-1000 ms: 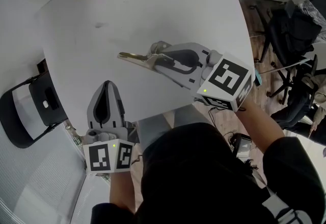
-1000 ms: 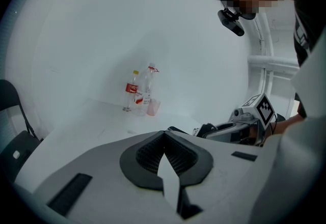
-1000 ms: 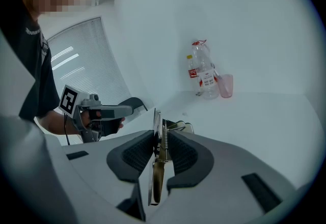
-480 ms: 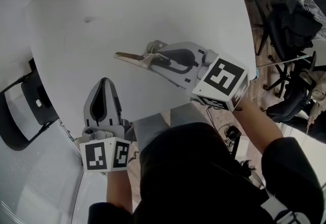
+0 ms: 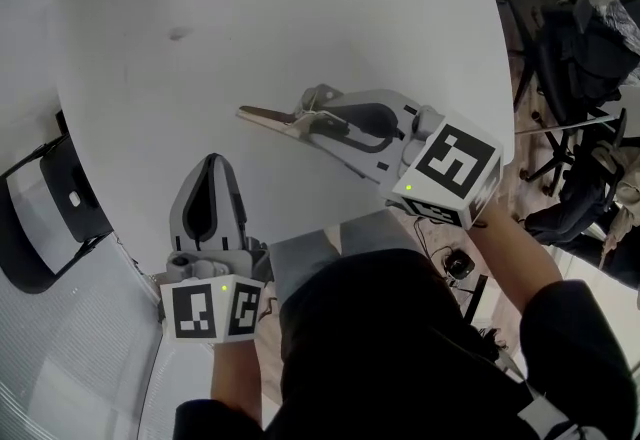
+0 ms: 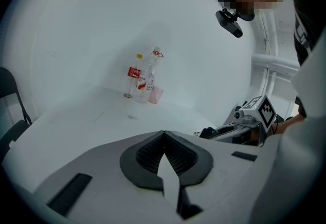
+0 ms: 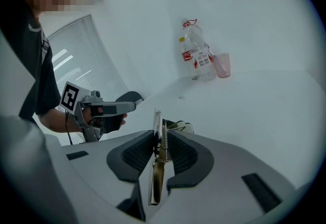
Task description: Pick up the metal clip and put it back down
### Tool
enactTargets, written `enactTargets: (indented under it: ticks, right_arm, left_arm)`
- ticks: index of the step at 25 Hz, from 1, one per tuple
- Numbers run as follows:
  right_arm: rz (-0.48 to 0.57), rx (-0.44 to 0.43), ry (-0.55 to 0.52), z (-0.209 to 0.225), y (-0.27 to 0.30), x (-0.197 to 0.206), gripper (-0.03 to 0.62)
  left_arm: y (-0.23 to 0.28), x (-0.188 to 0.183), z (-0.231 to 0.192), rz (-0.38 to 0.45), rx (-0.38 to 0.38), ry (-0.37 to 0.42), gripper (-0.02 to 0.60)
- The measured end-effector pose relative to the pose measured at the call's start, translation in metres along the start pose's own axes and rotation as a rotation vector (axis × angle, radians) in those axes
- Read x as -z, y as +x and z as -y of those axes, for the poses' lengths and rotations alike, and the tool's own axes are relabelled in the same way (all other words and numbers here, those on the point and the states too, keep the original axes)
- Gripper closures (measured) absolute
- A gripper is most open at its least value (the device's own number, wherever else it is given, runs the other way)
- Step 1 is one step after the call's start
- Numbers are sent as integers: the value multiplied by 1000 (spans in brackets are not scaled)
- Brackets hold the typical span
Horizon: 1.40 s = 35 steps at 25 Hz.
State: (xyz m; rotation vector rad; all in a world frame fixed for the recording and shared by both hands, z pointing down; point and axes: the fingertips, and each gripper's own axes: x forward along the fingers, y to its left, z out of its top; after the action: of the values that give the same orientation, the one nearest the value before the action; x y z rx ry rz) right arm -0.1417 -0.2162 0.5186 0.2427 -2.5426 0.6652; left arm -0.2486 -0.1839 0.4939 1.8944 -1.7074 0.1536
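Right gripper [image 5: 302, 116] clamped on the metal clip [image 5: 262, 114] over the white table [image 5: 300, 8]; left gripper [image 5: 211, 164] closed, nothing in it.

Head view: the right gripper comes in from centre right, marker cube [image 5: 452, 166] at its back, and the clip's flat end sticks out left past the jaw tips at mid-frame; can't tell whether the clip touches the tabletop. The left gripper sits lower left at the table's near edge, tips pointing up-frame, well apart from the clip. Dark chair [image 5: 40, 218] at the left edge.
Left gripper view: jaw pads pressed together at bottom centre, no object between them. Bottles [image 6: 143, 78] and a pink cup [image 6: 156, 94] stand at the table's far side, centre frame.
Right gripper view: both pads squeeze the clip edge-on at bottom centre, its spring showing between them and its wire loop past the tips.
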Motion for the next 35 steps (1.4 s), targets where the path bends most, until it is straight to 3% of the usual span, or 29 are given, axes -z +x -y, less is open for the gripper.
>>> enactTargets:
  ticks: [35]
  right_arm:
    - [-139, -13, 109, 15, 32, 35, 494]
  left_arm:
    - [19, 3, -13, -33, -8, -19, 568]
